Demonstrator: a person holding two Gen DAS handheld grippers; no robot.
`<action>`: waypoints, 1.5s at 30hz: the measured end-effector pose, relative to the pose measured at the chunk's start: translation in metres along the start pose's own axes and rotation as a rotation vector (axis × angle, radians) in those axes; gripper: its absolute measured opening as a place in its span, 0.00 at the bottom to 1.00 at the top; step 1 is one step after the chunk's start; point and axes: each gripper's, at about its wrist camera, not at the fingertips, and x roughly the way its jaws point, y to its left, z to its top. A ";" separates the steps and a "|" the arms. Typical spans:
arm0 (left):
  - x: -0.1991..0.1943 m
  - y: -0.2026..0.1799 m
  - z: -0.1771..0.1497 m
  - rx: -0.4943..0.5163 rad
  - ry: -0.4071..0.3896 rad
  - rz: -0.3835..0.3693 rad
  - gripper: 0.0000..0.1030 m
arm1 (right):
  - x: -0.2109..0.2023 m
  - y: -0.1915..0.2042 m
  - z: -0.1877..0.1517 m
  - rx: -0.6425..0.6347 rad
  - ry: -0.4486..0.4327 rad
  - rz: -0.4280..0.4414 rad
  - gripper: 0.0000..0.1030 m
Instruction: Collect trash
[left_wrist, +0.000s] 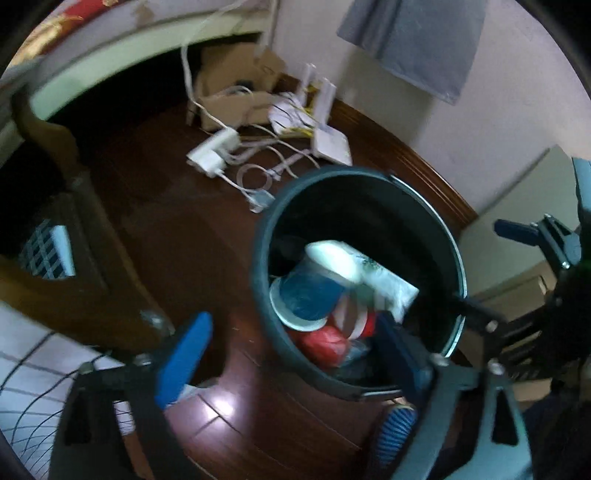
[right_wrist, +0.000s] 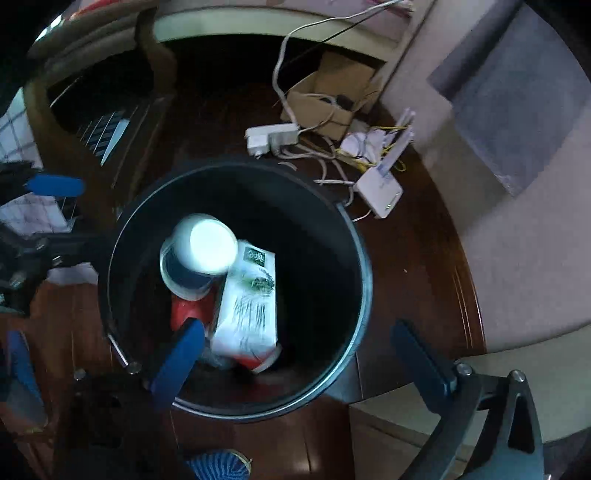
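Note:
A round dark trash bin (left_wrist: 448, 229) (right_wrist: 364, 273) stands on the dark wooden floor. Inside lie a white paper cup (right_wrist: 208, 245) (left_wrist: 334, 260), a blue-and-white cup (left_wrist: 306, 299), a white printed carton (right_wrist: 249, 306) and red trash (left_wrist: 325, 343) (right_wrist: 192, 308). My left gripper (left_wrist: 291, 358) is open and empty, its right finger over the bin's near rim. My right gripper (right_wrist: 299, 362) is open and empty above the bin's near side. The right gripper also shows at the right edge of the left wrist view (left_wrist: 480, 266).
A white power strip (left_wrist: 214, 149) (right_wrist: 273, 138), cables, a white router (left_wrist: 330, 142) (right_wrist: 380, 192) and a cardboard box (right_wrist: 328, 99) lie on the floor beyond the bin. Carved wooden furniture (left_wrist: 74, 229) stands left. A pale cabinet (right_wrist: 517, 373) is at right.

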 end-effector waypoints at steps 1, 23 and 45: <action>-0.003 0.001 -0.002 -0.002 -0.012 0.014 0.94 | 0.000 -0.003 0.000 0.014 0.005 -0.002 1.00; -0.086 0.011 -0.023 -0.052 -0.169 0.125 0.94 | -0.076 0.027 0.007 0.084 -0.100 0.053 1.00; -0.248 0.009 -0.068 -0.060 -0.390 0.231 0.94 | -0.264 0.062 0.009 0.177 -0.328 0.039 1.00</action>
